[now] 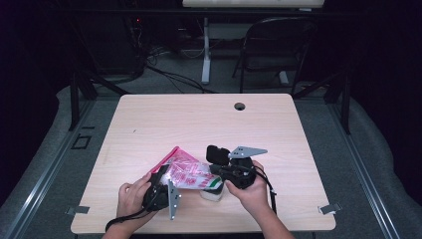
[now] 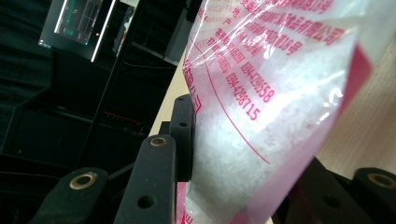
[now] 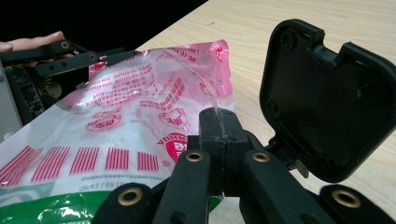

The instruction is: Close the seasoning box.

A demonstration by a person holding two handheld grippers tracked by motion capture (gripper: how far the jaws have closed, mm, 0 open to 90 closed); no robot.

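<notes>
A clear plastic bag [image 1: 189, 172] with red print, a green-and-white lower end and white crystals inside lies slanted between my two grippers near the table's front edge. In the left gripper view the bag [image 2: 261, 116] stands between the jaws of my left gripper [image 2: 252, 154], and the left pad [image 2: 184, 135] presses into its side. In the high view that left gripper [image 1: 166, 175] holds the bag's left end. My right gripper [image 3: 218, 121] has its jaws together, pinching clear film at the edge of the bag [image 3: 126, 116]. It sits at the bag's right end [image 1: 217, 174].
The wooden table [image 1: 209, 124] has a cable hole [image 1: 240, 106] near its far edge. Metal clamps [image 1: 329, 208] sit at its front corners. Beyond it stand a folding chair [image 1: 278, 45] and a white desk leg [image 1: 205, 50]. The other gripper [image 3: 56, 60] shows far left in the right gripper view.
</notes>
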